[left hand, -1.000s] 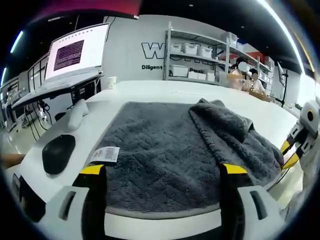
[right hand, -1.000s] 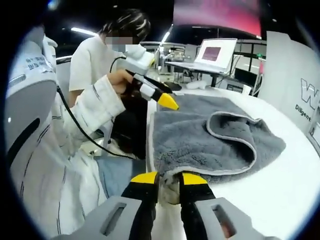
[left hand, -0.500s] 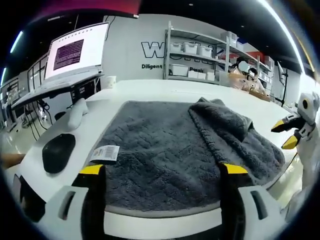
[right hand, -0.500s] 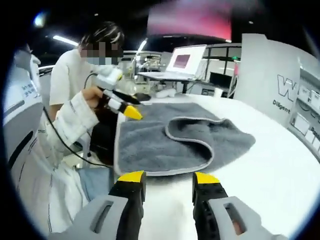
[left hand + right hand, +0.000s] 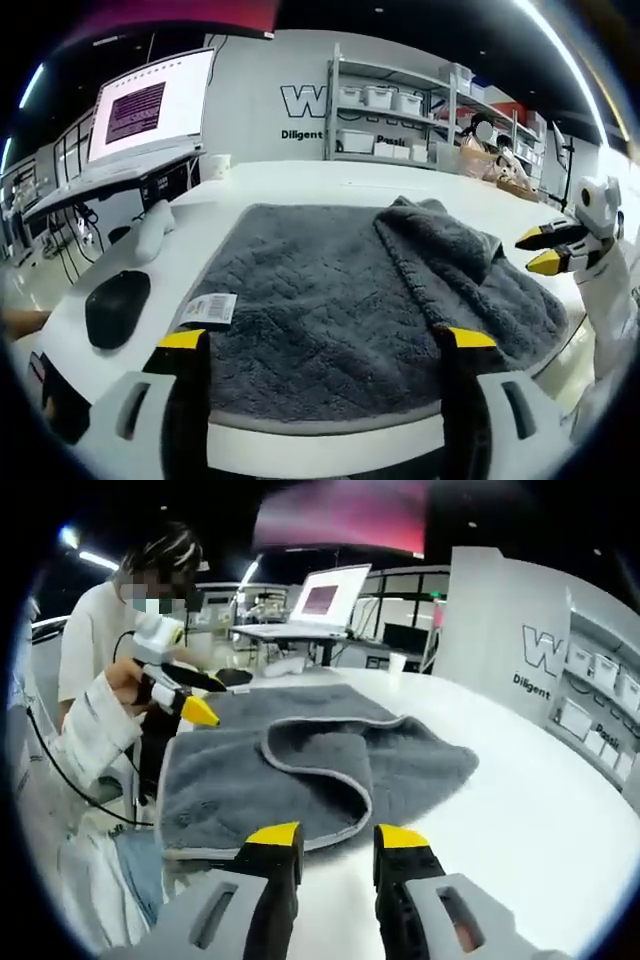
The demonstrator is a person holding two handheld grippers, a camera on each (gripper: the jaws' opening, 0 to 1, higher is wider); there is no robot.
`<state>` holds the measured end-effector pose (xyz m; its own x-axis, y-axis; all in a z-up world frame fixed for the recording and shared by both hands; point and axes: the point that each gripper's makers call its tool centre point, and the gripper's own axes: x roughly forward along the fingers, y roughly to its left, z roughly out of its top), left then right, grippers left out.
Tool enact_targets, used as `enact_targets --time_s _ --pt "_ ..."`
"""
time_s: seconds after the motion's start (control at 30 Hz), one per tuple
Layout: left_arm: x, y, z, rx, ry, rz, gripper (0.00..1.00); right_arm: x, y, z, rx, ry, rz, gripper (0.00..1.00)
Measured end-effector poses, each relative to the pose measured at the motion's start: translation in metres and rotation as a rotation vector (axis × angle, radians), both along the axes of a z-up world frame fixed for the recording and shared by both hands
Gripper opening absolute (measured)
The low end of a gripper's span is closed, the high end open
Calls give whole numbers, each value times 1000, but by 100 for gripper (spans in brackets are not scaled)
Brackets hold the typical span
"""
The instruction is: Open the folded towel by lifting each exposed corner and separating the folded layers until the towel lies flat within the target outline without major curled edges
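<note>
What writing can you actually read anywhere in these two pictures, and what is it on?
"W": big letter on the white wall panel; the shelving hides the rest.
"Diligent": small dark word on that panel, under the big letter.
Laptop screen: lines of text on purple, too small to read.
Towel tag: a barcode and print, too small to read.
Shelf bins: no readable labels.

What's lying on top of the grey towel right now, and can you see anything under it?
A folded-over flap of the towel itself lies on top, plus a white barcode tag at one edge. Below it is the white table; whatever the flap covers is hidden.
</note>
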<state>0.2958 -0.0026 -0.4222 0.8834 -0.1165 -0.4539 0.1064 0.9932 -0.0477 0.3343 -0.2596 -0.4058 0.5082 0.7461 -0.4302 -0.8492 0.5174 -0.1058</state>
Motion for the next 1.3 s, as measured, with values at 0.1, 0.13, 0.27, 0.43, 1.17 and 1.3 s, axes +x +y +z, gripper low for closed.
enact_targets --time_s 0.1,0.13,0.27,0.43,1.17,1.3 --pt "0 2 -1 2 6 10 97 4 7 3 29 -1 -1 20" --pt "0 3 -1 3 6 10 96 6 8 3 36 1 -11 19" --pt "-1 4 -1 0 4 12 96 17 10 -5 5 -2 -34 15" --pt "-1 4 -3 1 11 14 99 26 12 -14 -16 2 -58 11" --pt "2 -1 0 -5 3 -3 99 28 4 -6 38 -16 -89 0" --pt "2 0 0 -5 3 2 99 29 1 -1 50 -36 -100 0"
